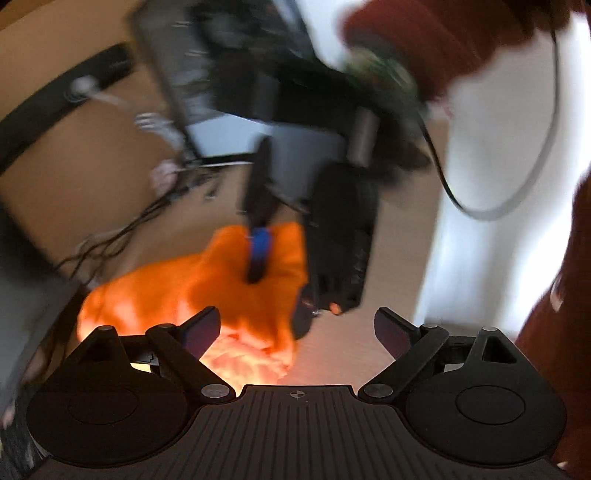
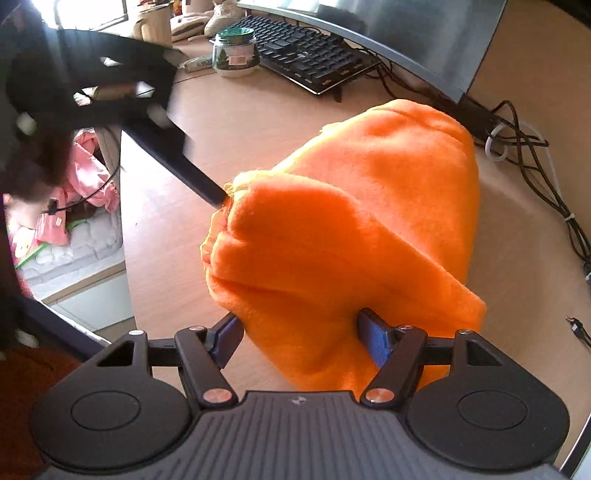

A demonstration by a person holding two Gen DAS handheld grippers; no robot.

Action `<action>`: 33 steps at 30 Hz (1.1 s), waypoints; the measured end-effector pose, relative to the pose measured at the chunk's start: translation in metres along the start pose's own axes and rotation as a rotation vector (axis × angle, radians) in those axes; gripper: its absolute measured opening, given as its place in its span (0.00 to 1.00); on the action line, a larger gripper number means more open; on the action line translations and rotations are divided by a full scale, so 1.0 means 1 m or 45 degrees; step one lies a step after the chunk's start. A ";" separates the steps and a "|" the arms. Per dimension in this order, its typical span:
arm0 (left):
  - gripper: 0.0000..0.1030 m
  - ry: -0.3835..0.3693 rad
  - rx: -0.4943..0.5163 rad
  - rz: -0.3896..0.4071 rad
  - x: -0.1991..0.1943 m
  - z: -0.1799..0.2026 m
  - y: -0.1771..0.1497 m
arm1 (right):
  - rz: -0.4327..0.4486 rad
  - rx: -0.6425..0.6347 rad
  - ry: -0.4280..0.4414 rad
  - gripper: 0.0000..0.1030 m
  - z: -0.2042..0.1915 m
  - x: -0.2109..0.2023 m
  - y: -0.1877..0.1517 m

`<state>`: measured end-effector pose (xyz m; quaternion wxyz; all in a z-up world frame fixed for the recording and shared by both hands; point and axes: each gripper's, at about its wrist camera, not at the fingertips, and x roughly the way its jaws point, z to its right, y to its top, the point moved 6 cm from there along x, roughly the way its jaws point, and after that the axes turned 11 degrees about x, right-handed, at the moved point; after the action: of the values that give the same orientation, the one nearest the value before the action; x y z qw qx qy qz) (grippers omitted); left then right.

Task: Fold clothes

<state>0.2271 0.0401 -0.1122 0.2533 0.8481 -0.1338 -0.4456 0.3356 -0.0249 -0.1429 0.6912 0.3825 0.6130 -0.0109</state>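
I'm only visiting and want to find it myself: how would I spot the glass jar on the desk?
Start at the black keyboard at the back of the wooden desk. Just left of it stands the glass jar. Its dark green lid and small tree picture set it apart from the cream mug further left.

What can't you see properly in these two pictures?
- Left wrist view: everything on the desk beyond the orange cloth is smeared by motion blur.
- Right wrist view: the near end of the orange cloth is hidden by the right hand-held gripper, so a firm pinch cannot be told.
- Right wrist view: the left hand-held gripper is blurred; only one finger shows.
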 end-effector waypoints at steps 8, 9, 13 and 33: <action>0.91 -0.130 -0.492 -0.065 0.048 -0.052 -0.037 | 0.230 0.510 -0.029 0.70 0.024 -0.054 -0.014; 0.92 -0.160 -0.583 -0.049 0.050 -0.058 -0.039 | 0.277 0.688 -0.006 0.74 0.030 -0.062 -0.024; 0.93 -0.242 -0.837 0.021 0.053 -0.077 -0.047 | 0.393 1.291 0.135 0.75 0.051 -0.060 -0.065; 0.94 -0.587 -0.957 0.306 0.034 -0.027 0.030 | 0.438 1.253 -0.185 0.40 0.096 -0.080 -0.058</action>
<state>0.2684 0.0077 -0.1065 0.5568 0.5546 -0.1132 -0.6079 0.3680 -0.1542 -0.1085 0.4623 0.7553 0.4142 -0.2104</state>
